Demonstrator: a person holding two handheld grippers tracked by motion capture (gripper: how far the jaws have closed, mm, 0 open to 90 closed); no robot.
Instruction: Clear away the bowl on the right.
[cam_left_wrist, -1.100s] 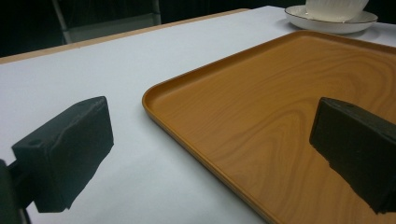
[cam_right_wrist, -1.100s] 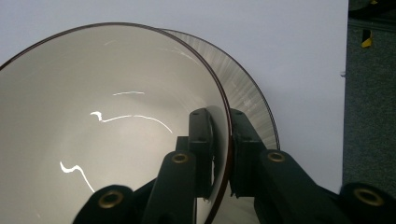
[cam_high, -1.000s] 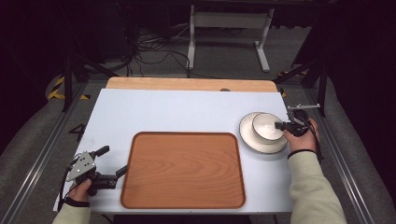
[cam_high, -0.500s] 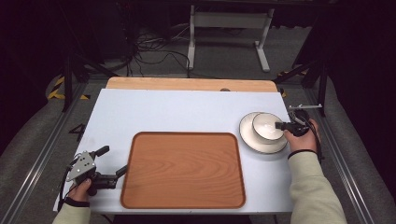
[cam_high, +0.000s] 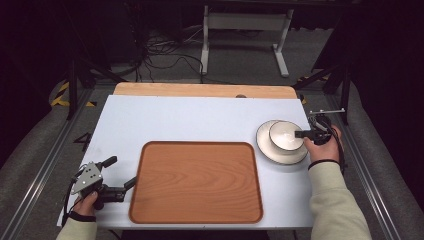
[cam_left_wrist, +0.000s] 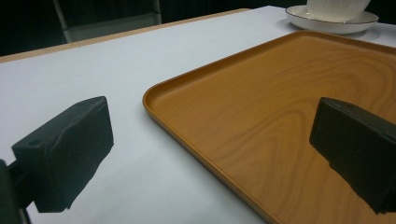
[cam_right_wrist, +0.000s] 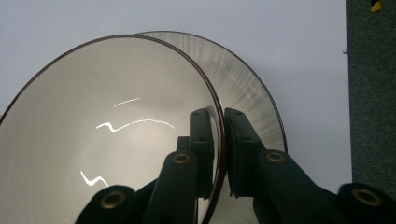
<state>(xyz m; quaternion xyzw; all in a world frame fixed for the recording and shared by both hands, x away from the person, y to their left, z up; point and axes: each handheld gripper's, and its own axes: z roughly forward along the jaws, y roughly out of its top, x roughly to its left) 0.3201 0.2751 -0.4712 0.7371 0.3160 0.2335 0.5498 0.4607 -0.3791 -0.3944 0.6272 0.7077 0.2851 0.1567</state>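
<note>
over at the far right of the pale blue worktop (cam_high: 200, 120) the right claw (cam_high: 300, 134) is clamped onto the rim of a glossy white ceramic bowl with a dark edge (cam_high: 285, 135), one jaw inside the wall and one outside, as the right gripper view shows it (cam_right_wrist: 112, 126). the bowl sits in a white ribbed saucer with a dark rim (cam_high: 267, 150), just to the right of the rounded orange-brown wooden tray (cam_high: 196, 182) in the middle. the left claw (cam_high: 120, 175) rests at the near left corner beside the tray, its jaws spread wide with nothing between them, one over the worktop and one over the tray's edge.
</note>
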